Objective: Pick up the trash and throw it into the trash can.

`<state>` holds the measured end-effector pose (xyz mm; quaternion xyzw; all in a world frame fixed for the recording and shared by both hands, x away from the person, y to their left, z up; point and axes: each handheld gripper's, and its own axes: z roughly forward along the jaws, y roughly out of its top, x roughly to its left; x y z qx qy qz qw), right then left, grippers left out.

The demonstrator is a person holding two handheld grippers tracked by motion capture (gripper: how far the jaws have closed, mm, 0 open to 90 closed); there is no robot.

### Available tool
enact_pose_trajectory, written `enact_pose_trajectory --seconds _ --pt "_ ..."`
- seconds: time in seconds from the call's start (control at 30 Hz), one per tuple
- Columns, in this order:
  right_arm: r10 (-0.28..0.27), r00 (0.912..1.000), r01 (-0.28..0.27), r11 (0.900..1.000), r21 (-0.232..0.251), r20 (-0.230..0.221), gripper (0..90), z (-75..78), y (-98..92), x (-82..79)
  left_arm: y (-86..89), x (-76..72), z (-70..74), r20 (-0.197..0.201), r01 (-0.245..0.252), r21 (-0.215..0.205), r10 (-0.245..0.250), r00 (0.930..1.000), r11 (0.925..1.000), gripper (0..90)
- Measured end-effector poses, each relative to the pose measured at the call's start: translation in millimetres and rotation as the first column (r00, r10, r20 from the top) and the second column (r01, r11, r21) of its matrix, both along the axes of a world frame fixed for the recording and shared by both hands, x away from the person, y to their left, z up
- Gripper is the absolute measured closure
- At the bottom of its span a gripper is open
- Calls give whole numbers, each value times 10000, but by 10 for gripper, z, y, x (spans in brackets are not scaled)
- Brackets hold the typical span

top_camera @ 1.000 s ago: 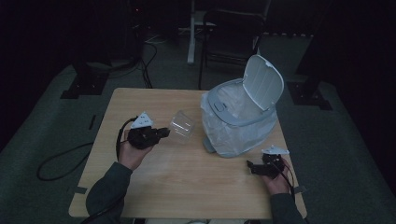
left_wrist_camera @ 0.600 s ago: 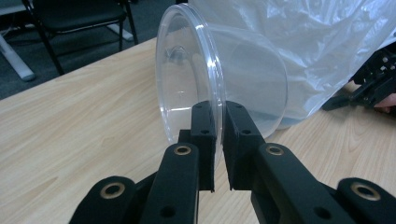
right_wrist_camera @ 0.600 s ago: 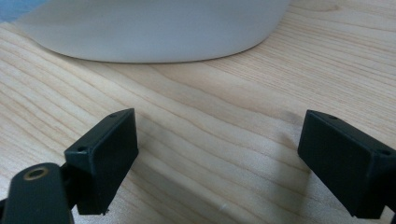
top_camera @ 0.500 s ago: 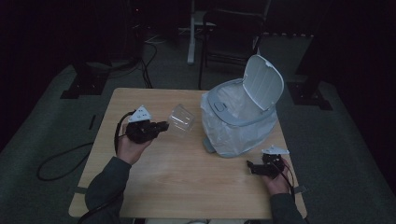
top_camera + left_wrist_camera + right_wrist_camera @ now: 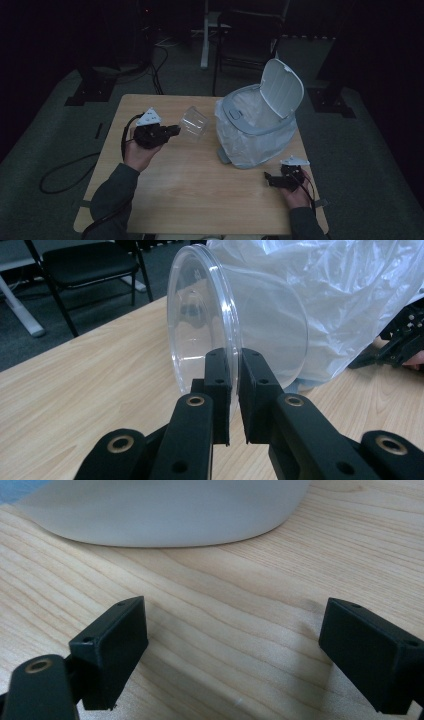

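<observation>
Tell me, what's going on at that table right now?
Left gripper shut on clear cup rim, cup tipped sideways. Right gripper open, low over table. Bin lid up, nothing between.

One clear round plastic cup (image 5: 193, 121) sits left of centre in the high view, and one grey lidded bin lined with a clear bag (image 5: 257, 125) at centre right. Two black two-jaw grippers appear, the left gripper (image 5: 174, 131) at middle left and the right gripper (image 5: 267, 179) at lower right. One light wooden table (image 5: 200, 200) carries them all.

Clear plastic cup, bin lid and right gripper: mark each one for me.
clear plastic cup (image 5: 194, 121), high view, its side wall.
bin lid (image 5: 283, 89), high view, inner face of the raised lid.
right gripper (image 5: 267, 179), high view, at the tips of its open jaws.
</observation>
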<state>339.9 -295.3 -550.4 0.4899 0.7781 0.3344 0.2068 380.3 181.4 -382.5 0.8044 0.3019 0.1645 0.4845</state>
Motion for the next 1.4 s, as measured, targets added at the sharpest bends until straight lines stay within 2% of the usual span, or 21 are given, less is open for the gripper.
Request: enact_pose_trajectory --seconds 0.77,1.1,1.4 --pt "-5 10000 5 10000 14 -4 113 0 1 0 -46 105 312 527 -6 4 6 9986 10000 845" --pt "-1 10000 1 10000 13 7 113 -1 1 0 -83 182 617 1047 -41 -190 61 9945 9998 845" --pt "-6 10000 6 10000 16 -4 113 0 1 0 -182 268 906 1434 45 -286 -3 9897 9996 845"
